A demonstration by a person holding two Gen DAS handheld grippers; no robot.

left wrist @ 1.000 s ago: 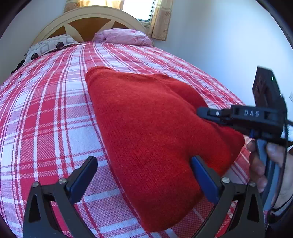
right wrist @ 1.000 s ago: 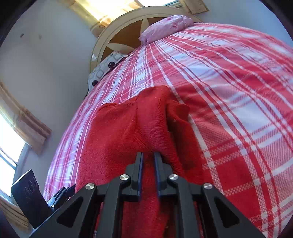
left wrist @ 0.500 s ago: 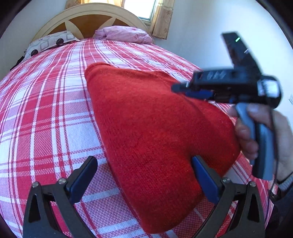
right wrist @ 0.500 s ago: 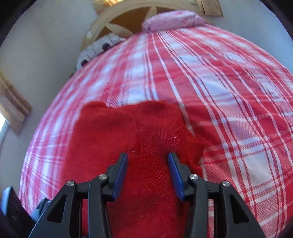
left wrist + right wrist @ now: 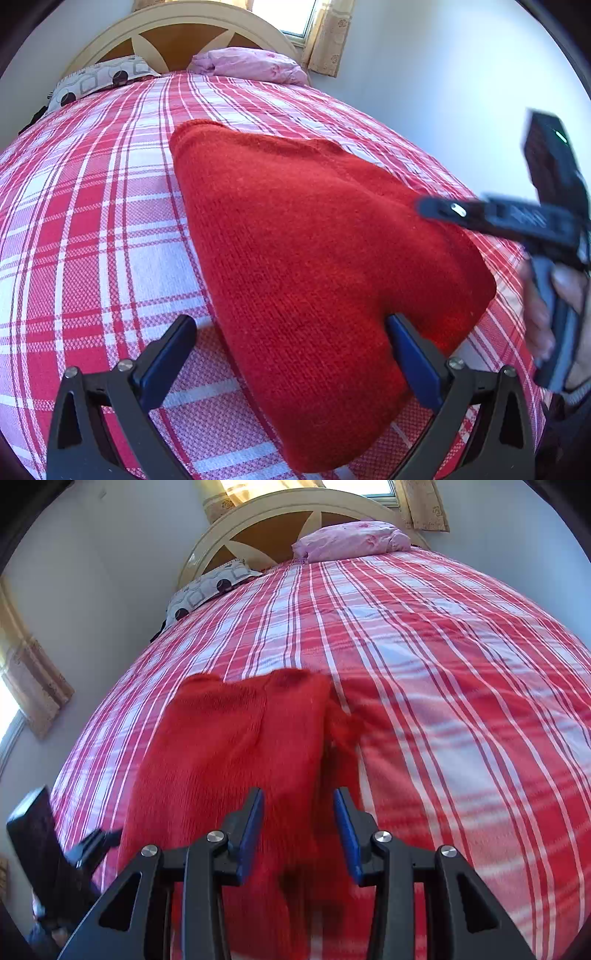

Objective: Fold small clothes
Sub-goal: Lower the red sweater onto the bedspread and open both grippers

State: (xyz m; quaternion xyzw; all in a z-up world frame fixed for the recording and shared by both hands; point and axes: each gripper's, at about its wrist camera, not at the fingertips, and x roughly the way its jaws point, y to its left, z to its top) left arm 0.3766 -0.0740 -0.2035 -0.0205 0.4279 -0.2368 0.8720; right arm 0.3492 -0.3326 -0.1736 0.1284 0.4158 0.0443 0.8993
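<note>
The red knitted garment (image 5: 314,266) lies folded on the checked bedcover (image 5: 92,229), near the foot of the bed. The left gripper (image 5: 291,354) is tilted down over its near edge, jaws spread wide, the cloth between them but not pinched. The right gripper (image 5: 299,830) is tilted down over the garment's right side; its jaws are closing, cloth below them, not pressed. Only the left view shows the person's hand (image 5: 546,317) on the right handle. Only the right view shows the side window (image 5: 9,705).
</note>
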